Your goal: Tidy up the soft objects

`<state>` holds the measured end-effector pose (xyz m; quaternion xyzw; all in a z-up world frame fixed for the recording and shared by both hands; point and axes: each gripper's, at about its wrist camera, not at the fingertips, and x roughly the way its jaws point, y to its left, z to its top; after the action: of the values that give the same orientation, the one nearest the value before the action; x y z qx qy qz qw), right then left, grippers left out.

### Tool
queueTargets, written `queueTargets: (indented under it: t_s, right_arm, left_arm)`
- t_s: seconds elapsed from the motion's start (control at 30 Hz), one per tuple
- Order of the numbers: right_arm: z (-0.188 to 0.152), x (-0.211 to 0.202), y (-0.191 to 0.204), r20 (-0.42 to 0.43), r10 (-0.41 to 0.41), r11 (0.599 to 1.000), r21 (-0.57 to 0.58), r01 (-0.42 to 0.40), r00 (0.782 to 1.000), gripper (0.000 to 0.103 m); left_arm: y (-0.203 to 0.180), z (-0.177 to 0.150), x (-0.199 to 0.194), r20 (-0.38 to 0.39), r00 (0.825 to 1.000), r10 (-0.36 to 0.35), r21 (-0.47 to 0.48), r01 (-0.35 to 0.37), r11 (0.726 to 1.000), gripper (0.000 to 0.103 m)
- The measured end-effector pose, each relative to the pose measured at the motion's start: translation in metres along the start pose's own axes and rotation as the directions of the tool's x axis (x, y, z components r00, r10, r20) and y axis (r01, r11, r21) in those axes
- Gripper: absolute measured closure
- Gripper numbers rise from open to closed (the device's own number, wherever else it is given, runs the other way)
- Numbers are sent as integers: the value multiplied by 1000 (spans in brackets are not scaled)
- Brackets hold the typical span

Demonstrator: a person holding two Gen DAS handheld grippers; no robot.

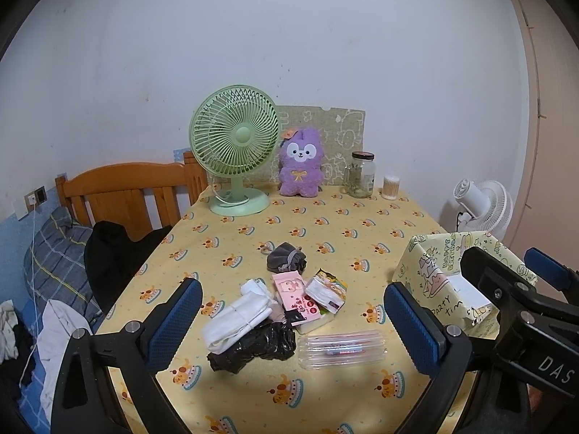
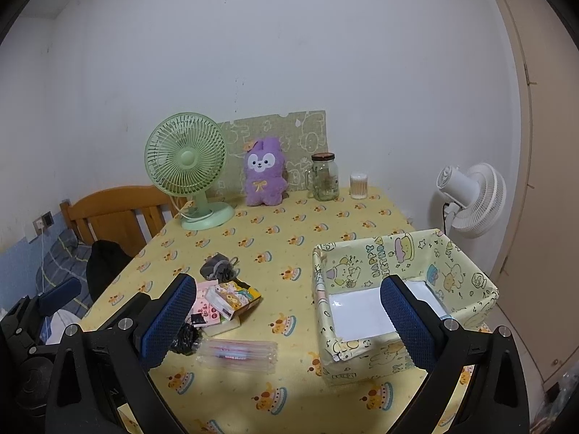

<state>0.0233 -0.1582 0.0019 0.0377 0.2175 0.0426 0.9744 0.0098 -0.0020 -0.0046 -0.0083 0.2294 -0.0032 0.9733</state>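
Note:
A pile of small items lies mid-table: a white rolled cloth (image 1: pixel 237 316), a crumpled black plastic bag (image 1: pixel 253 345), a pink tissue pack (image 1: pixel 295 298), a white tissue pack (image 1: pixel 325 293), a grey pouch (image 1: pixel 286 257) and a clear plastic case (image 1: pixel 343 349). The pile also shows in the right wrist view (image 2: pixel 224 303). A yellow patterned box (image 2: pixel 401 300) stands open at the right, holding nothing but its white bottom. My left gripper (image 1: pixel 293 320) is open, above the table's near edge before the pile. My right gripper (image 2: pixel 286 320) is open and empty between pile and box.
At the back stand a green desk fan (image 1: pixel 235 144), a purple plush rabbit (image 1: pixel 300 162), a glass jar (image 1: pixel 360 175) and a cotton-swab tub (image 1: pixel 391 186). A wooden bed headboard (image 1: pixel 126 191) is to the left, a white floor fan (image 2: pixel 470 199) to the right.

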Motion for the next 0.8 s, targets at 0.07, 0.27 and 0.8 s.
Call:
queueTargets:
  t_s: [0.07, 0.27, 0.8]
  right_arm:
    - [1, 0, 1, 6, -2, 1000, -5, 2, 1000, 0]
    - [2, -3, 2, 11, 7, 1000, -14, -6, 1000, 0]
    - [0, -2, 2, 0, -6, 1000, 2, 6, 1000, 0]
  left_arm:
    - [0, 0, 1, -1, 1000, 1, 0, -1, 1000, 2]
    - [1, 1, -3, 3, 1000, 5, -3, -5, 1000, 2]
    - [2, 1, -1, -5, 1000, 15, 0, -15, 1000, 2]
